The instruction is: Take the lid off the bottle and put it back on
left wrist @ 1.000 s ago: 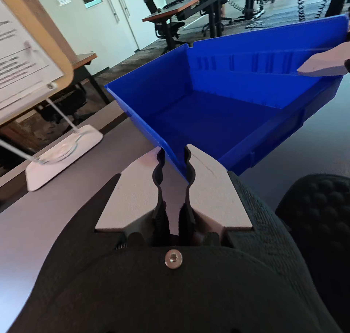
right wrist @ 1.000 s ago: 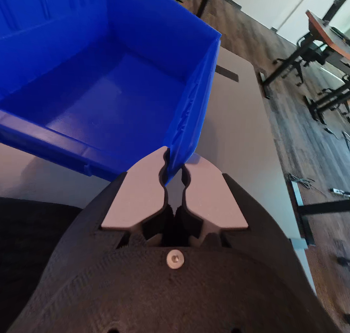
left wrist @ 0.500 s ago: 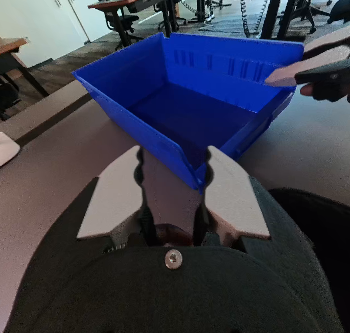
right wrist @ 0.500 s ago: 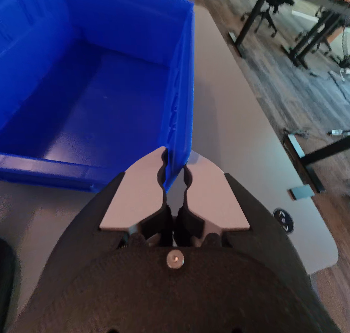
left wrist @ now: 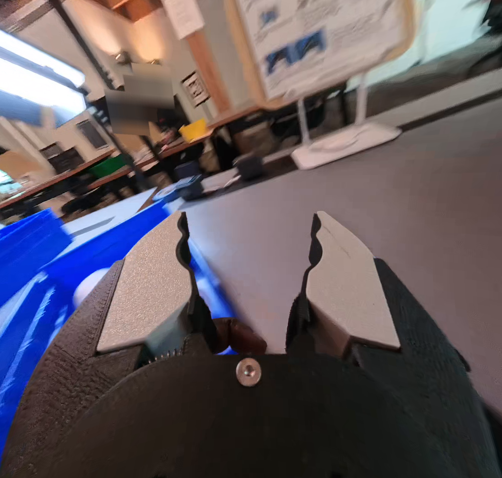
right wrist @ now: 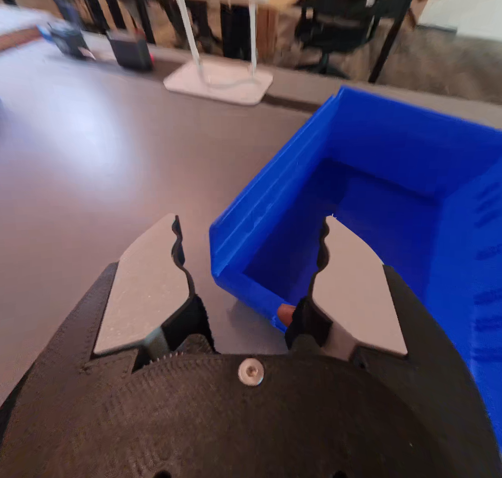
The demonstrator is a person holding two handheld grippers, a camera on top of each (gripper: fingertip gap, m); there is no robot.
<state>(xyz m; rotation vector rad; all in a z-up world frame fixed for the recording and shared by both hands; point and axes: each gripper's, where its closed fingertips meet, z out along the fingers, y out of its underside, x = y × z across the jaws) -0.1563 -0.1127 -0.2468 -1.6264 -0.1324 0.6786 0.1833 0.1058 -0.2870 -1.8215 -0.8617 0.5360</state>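
Blue bin, right wrist view: a blue plastic bin (right wrist: 380, 193) fills the right half of the frame, its near corner between the finger tips; the part of its inside that shows holds nothing.
Blue bin, left wrist view: blurred blue walls (left wrist: 32, 247) at the left edge and lower left, partly behind the left finger.
Left gripper (left wrist: 248, 217): jaws spread wide, nothing between them, only the table surface.
Right gripper (right wrist: 251, 221): jaws spread wide, gripping nothing; the right finger lies over the bin's interior, the left finger over the table.
Table (left wrist: 380, 220): grey-brown matte top, across the middle of both views.
Bottle and lid: cannot be made out for certain; a pale blurred shape (left wrist: 92, 283) shows inside the blue at lower left of the left wrist view, too smeared to identify.
Stand: a white flat base with thin uprights (right wrist: 217, 82) at upper centre of the right wrist view; in the left wrist view it carries a board of printed sheets (left wrist: 320, 30) at upper right.
Small dark boxes (right wrist: 130, 49): on the table's far edge, upper left.
Sharpness: both views are motion-blurred.
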